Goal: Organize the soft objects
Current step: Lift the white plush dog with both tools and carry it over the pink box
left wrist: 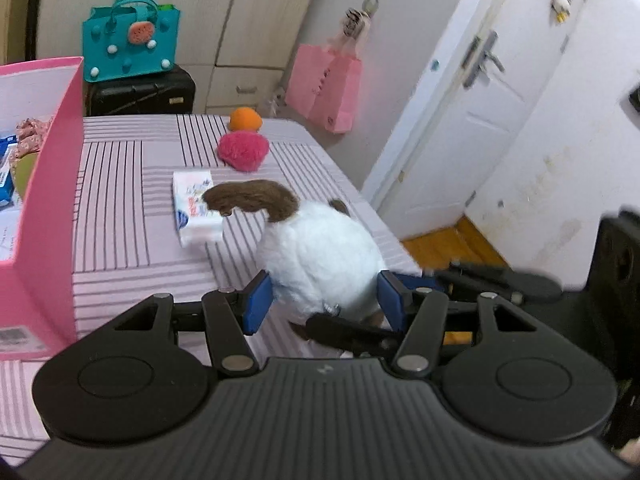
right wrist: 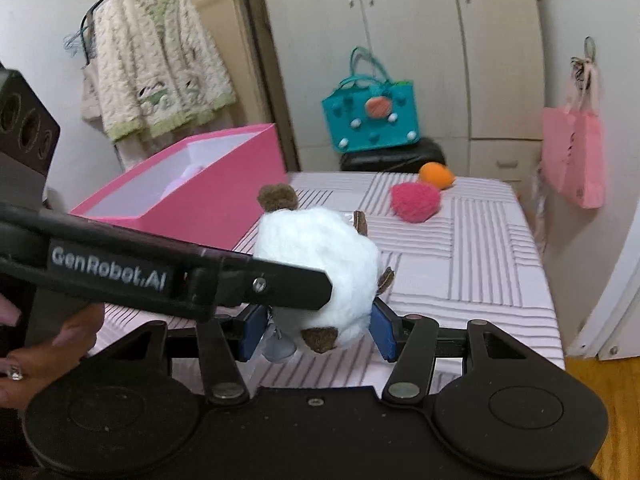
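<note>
- White plush toy (left wrist: 316,256), brown tail curled over its top, brown ears/paws; sits between both grippers over the near edge of the striped pink table (left wrist: 128,200).
- Left gripper (left wrist: 324,300): blue pads press into the plush's lower sides, fur bulging round them. Jaws about half spread, clamped on the toy.
- Right gripper (right wrist: 316,330): blue pads likewise against the plush's flanks from the other angle, brown paw showing low between them. Also gripping the toy.
- In the right wrist view the left gripper's black finger, w/ "GenRobot.AI" lettering, crosses in front of the plush; a hand (right wrist: 44,356) shows at the left edge below it.
- In the left wrist view a black finger of the right gripper pokes in under the plush.
- Whether the plush touches the table or is lifted off it: can't tell.
- Pink box (right wrist: 192,196), open top, white inside: left of the plush, on the table. Left wrist view shows floral fabric and a blue pack inside.
- White tissue pack (left wrist: 196,206): just beyond the plush, tail overlapping it in view.
- Pink fuzzy ball (left wrist: 243,150): farther back from the plush, past the tissue pack.
- Orange soft ball (left wrist: 245,119): right behind the pink one, near the table's far edge.
- Teal tote bag (right wrist: 372,114) on a black case, beyond the table, behind the plush.
- Pink paper bag (right wrist: 574,156) hangs on the wall, far right of the plush.
- Knit cardigan (right wrist: 156,64) on a hanger, back left, above the box.
</note>
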A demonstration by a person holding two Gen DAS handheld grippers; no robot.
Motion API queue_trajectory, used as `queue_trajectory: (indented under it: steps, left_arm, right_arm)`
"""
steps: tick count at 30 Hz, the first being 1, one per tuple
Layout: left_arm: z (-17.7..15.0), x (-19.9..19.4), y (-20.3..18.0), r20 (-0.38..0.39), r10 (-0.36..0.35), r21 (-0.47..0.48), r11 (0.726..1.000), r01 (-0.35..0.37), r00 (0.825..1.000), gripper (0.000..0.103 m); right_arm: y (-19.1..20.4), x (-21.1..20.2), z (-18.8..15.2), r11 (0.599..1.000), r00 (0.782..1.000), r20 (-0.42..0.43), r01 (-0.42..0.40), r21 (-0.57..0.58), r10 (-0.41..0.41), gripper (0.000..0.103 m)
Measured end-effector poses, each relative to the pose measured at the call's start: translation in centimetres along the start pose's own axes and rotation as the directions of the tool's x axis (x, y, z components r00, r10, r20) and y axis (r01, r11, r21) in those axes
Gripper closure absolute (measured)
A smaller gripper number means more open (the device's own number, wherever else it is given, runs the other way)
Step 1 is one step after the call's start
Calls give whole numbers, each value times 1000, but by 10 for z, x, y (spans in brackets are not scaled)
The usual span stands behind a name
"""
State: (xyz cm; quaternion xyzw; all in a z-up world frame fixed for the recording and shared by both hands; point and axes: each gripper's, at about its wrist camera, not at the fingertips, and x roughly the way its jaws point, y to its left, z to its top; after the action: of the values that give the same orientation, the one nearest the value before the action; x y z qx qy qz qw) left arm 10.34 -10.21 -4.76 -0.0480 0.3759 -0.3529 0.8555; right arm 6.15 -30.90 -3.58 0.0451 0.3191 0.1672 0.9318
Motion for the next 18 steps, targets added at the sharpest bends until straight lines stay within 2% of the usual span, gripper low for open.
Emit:
queue_trajectory:
  steps: [10, 18]
  left_arm:
    - [-6, -45, 14, -95, 37, 35, 999, -33, 995, 48]
    - [-4, -85, 13, -117, 99, 81, 993, -90, 988, 48]
  right_arm:
    - [42, -9, 6, 987, 991, -89, -108, -119, 98, 42]
    - [74, -19, 18, 961, 976, -123, -203, -189, 182, 42]
